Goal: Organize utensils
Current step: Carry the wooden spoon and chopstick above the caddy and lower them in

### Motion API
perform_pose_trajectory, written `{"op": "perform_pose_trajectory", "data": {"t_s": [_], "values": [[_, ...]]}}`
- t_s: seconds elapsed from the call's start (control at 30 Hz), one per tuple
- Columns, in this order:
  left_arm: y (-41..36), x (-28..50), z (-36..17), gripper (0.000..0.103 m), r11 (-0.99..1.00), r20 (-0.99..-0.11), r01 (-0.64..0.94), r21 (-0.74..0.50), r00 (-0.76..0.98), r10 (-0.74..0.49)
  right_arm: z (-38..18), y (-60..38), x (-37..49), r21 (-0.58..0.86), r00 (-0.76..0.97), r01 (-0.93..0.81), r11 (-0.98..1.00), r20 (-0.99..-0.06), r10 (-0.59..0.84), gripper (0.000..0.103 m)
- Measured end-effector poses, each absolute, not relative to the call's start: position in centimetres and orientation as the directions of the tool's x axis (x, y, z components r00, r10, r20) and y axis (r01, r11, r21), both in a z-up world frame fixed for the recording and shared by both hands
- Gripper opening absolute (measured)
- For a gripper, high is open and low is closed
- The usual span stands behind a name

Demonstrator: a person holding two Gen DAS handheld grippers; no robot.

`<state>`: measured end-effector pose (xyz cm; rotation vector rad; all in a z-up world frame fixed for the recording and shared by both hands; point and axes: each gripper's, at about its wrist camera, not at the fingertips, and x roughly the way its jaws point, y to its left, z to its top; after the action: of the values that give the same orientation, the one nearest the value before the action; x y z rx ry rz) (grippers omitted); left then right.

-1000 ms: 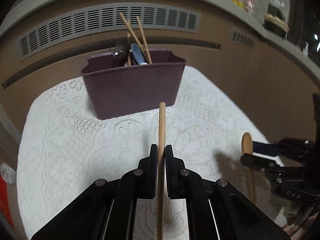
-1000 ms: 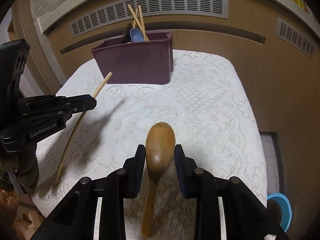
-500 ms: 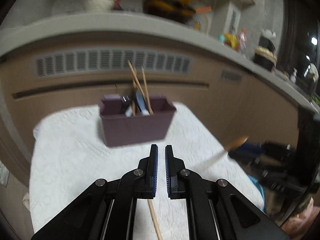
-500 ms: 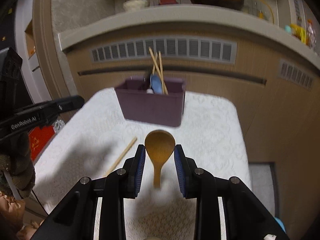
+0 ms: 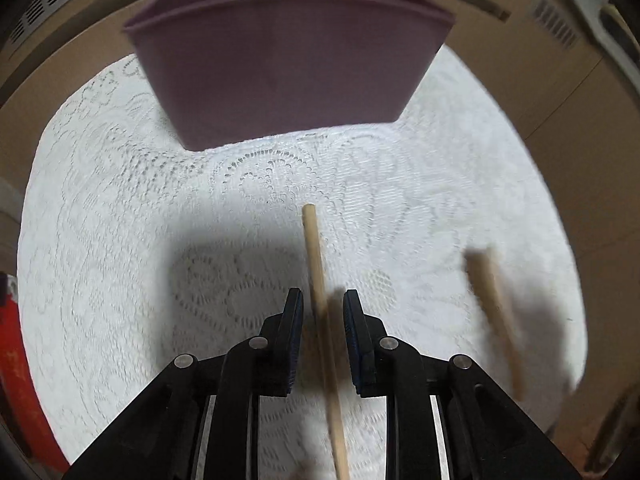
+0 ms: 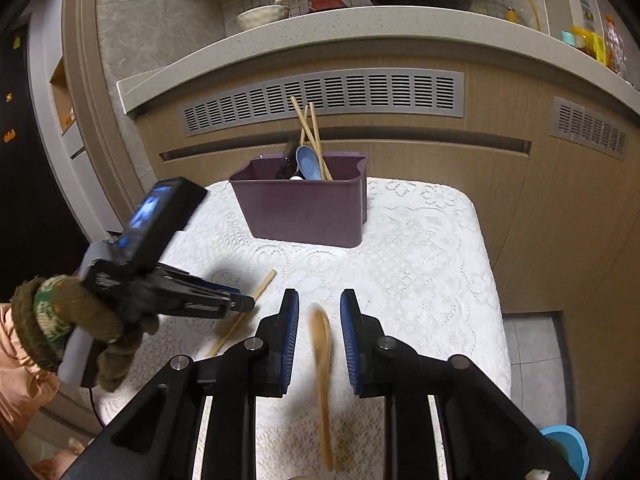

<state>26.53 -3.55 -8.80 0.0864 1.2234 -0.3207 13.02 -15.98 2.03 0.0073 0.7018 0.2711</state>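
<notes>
A purple bin holding chopsticks and a blue spoon stands at the far side of the lace cloth. A single wooden chopstick lies on the cloth between the fingers of my left gripper. Those jaws are opening and the pads stand clear of it. In my right gripper a blurred wooden spoon hangs edge-on with a gap on each side while the jaws are closing. Its handle shows blurred at the right of the left wrist view.
A wood-panelled counter front with vent grilles rises right behind the bin. The table's edge drops off on the right, with a blue object on the floor below. A gloved hand holds the left gripper. Something red sits beyond the left edge.
My left gripper let go of the chopstick, rose, then came down over it again with the jaws apart. The right gripper lifted with the spoon, which has turned edge-on and sits lower between the jaws.
</notes>
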Motion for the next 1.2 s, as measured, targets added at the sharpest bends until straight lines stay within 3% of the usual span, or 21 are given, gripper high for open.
{"op": "perform_pose_trajectory", "data": {"t_s": [0.17,0.23,0.27,0.4,0.63,0.77,0.8,0.83,1.2], "values": [[-4.6,26.2,-9.1,0.021,0.945,-0.925,0.323,-0.058,0.339,-0.173,0.7,-15.8,12.8,0.066,0.697,-0.301,0.951,-0.666,0.266,0.026],[-4.7,25.4,-9.2,0.018,0.943,-0.912,0.329,-0.043,0.373,-0.172,-0.9,-15.6,13.2,0.058,0.668,-0.308,0.949,-0.698,0.26,0.037],[-4.6,24.8,-9.1,0.008,0.945,-0.902,0.325,-0.04,0.396,-0.174,-2.0,-15.6,13.7,0.053,0.652,-0.298,0.953,-0.718,0.244,0.043],[-3.6,20.8,-8.8,0.007,0.945,-0.831,0.327,-0.011,0.523,-0.191,-5.4,-16.7,15.6,0.067,0.6,-0.209,0.976,-0.779,0.182,0.056],[1.3,16.7,-7.3,0.007,0.949,-0.736,0.241,-0.205,0.601,-0.312,-8.1,-17.7,19.3,0.109,0.535,-0.088,0.99,-0.833,0.139,0.056],[3.9,16.0,-6.1,0.007,0.943,-0.704,0.21,-0.258,0.627,-0.332,-8.8,-15.2,20.0,-0.009,0.541,-0.098,0.995,-0.84,0.046,0.054],[4.4,16.2,-5.9,0.007,0.942,-0.7,0.206,-0.265,0.631,-0.335,-8.8,-14.7,19.9,-0.03,0.546,-0.11,0.993,-0.837,0.035,0.045],[4.8,16.2,-5.7,0.007,0.94,-0.694,0.203,-0.273,0.636,-0.339,-8.6,-14.5,19.9,-0.028,0.545,-0.127,0.992,-0.837,0.046,0.03],[4.8,14.0,0.1,0.007,0.923,-0.55,0.269,-0.274,0.744,-0.38,-3.4,-13.9,16.0,0.06,0.607,-0.244,0.968,-0.769,0.201,0.029]]}}
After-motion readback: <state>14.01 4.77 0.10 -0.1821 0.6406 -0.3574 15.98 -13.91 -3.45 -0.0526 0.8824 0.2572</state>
